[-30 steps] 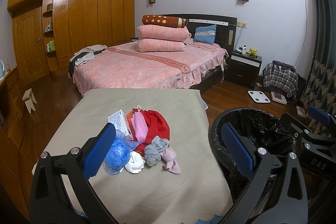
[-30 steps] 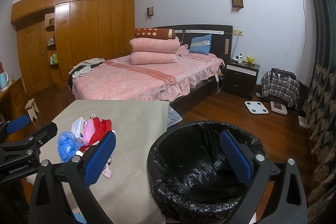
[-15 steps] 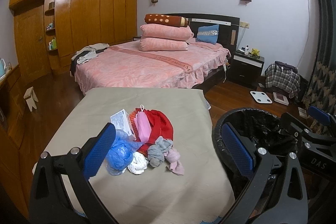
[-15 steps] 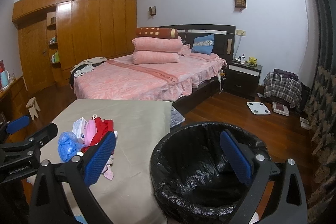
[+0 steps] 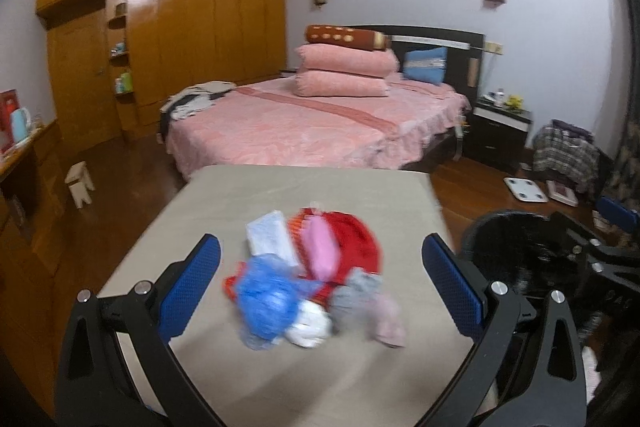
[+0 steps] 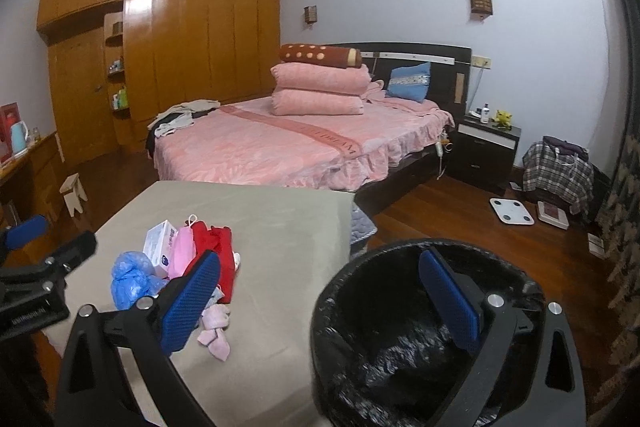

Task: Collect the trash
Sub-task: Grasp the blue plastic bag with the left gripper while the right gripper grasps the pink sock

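A pile of trash lies on a beige-covered table (image 5: 304,195): a crumpled blue plastic bag (image 5: 266,301), a white box (image 5: 270,237), a pink item (image 5: 320,251), red cloth (image 5: 356,243), a white wad (image 5: 310,321) and grey and pink rags (image 5: 360,297). The view is blurred. My left gripper (image 5: 320,287) is open and empty, held over the pile. My right gripper (image 6: 318,297) is open and empty, between the pile (image 6: 184,259) and a black-lined trash bin (image 6: 400,339) at the table's right edge. The bin (image 5: 516,247) also shows in the left wrist view.
A pink bed (image 6: 288,147) stands behind the table, with a nightstand (image 6: 486,151), a floor scale (image 6: 512,211) and a plaid bag (image 6: 558,171) to the right. A wooden wardrobe (image 6: 180,59) and a small stool (image 6: 74,193) are on the left.
The left gripper has swung left and closer, so the trash pile now sits between its fingers. The right gripper has shifted slightly; the bin sits more to the right in its view.
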A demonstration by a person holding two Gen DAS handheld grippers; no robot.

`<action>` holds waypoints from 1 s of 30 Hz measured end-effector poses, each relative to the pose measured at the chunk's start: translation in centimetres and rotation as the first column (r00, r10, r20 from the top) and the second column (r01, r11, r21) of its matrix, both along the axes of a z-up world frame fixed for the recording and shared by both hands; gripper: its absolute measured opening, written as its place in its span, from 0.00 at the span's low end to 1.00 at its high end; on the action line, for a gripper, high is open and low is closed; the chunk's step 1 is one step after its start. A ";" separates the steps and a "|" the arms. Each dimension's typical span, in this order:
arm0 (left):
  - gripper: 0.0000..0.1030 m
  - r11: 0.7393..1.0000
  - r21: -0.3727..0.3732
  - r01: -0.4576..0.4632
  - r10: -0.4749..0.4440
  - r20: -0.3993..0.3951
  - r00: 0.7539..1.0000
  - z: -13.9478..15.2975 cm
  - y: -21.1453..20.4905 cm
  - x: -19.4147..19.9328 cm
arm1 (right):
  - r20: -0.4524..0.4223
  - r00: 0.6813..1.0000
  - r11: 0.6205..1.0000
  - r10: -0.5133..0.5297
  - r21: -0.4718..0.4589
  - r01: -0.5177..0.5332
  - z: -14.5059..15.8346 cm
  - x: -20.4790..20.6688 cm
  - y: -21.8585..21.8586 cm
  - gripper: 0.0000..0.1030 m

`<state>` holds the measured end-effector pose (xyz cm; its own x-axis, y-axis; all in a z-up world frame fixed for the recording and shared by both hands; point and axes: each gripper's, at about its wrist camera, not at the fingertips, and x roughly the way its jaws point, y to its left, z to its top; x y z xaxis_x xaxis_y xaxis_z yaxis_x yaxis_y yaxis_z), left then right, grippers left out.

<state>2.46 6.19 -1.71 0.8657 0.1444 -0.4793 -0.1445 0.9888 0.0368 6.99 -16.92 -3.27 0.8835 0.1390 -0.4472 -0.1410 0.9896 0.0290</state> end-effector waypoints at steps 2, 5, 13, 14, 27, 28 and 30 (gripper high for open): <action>0.95 0.999 0.016 -0.030 0.030 -0.005 1.000 -0.5 1.3 0.6 | -0.011 1.000 1.000 0.018 -0.004 -0.018 -0.7 1.1 1.0 0.94; 0.95 0.996 0.024 -0.082 0.083 -0.023 0.996 -1.5 3.6 1.4 | -0.031 0.999 0.999 0.041 -0.006 -0.041 -1.6 2.6 2.5 0.92; 0.95 0.989 -0.009 -0.147 0.146 -0.088 0.985 -4.8 8.2 2.8 | -0.115 0.987 0.993 0.115 -0.015 -0.118 -5.7 5.9 6.1 0.76; 0.95 0.989 -0.012 -0.148 0.146 -0.097 0.984 -5.2 8.4 3.0 | -0.126 0.984 0.992 0.124 -0.020 -0.127 -6.2 6.0 6.6 0.74; 0.90 0.993 -0.050 -0.111 0.100 -0.194 0.976 -10.0 9.3 4.2 | -0.265 0.940 0.971 0.215 -0.048 -0.235 -12.4 6.4 10.2 0.63; 0.89 0.993 -0.054 -0.106 0.093 -0.202 0.975 -10.3 9.2 4.3 | -0.275 0.935 0.968 0.226 -0.043 -0.246 -12.7 6.3 10.4 0.62; 0.80 0.993 -0.063 -0.095 0.080 -0.212 0.974 -10.8 9.1 4.4 | -0.283 0.927 0.963 0.245 -0.043 -0.267 -13.0 6.1 11.0 0.61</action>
